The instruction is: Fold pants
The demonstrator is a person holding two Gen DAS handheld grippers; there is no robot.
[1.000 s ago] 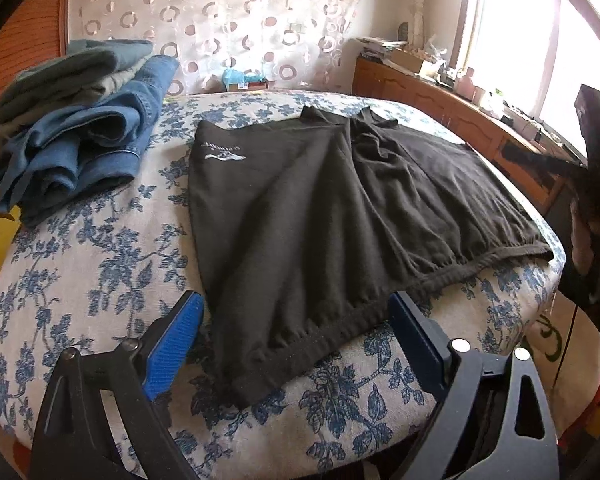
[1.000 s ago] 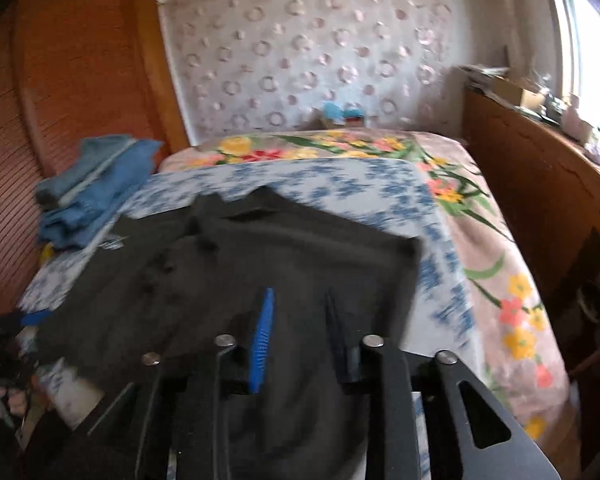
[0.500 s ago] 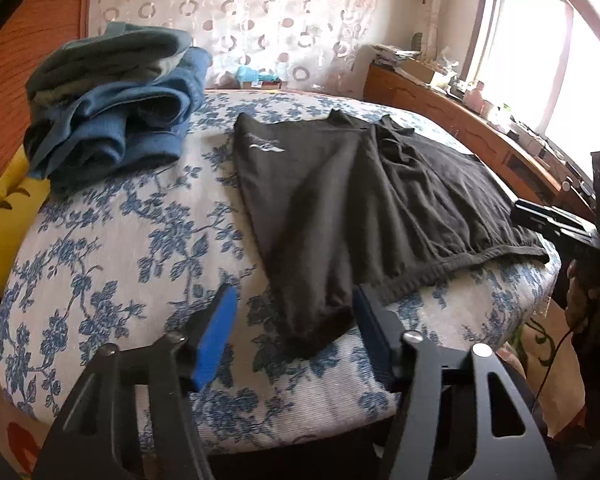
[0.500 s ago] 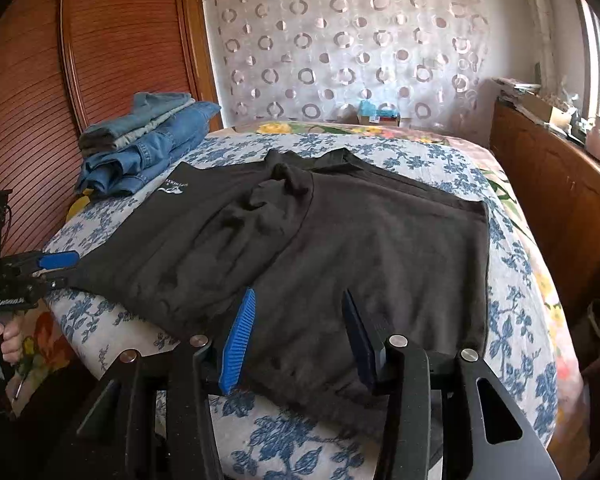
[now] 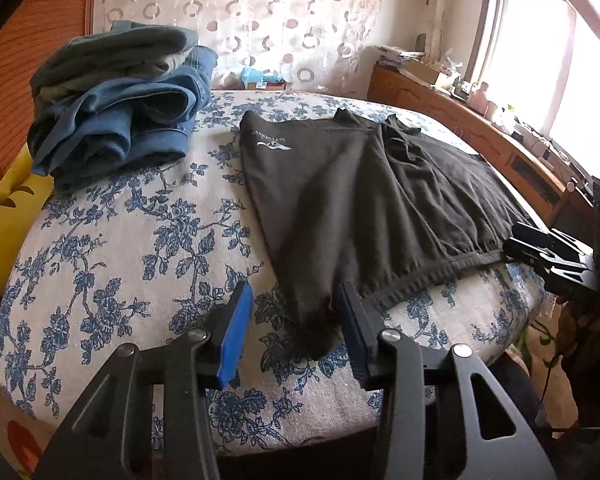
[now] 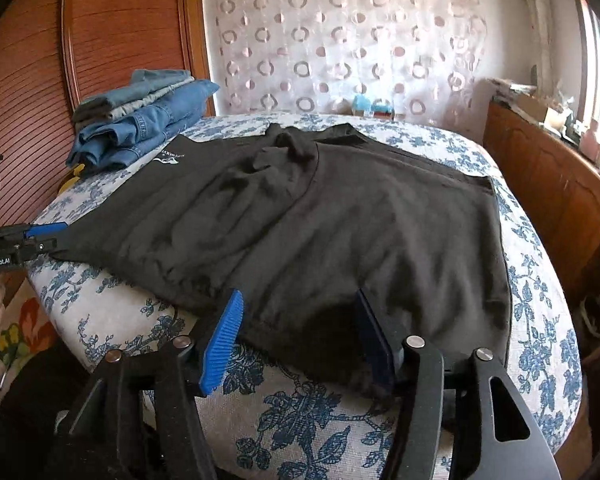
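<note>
Left gripper (image 5: 294,330) has been closing around the black pants (image 5: 364,184) hem, not yet pinching; right gripper (image 6: 300,338) spread wide; grab both corners evenly.

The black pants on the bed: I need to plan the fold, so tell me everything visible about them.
The black pants are dark, soft knit fabric with a small white logo near one far corner. They lie spread flat but wrinkled on the floral bedspread, bunched at the far middle, their near ribbed edge at the bed's front. The folded jeans pile sits apart from them.
</note>
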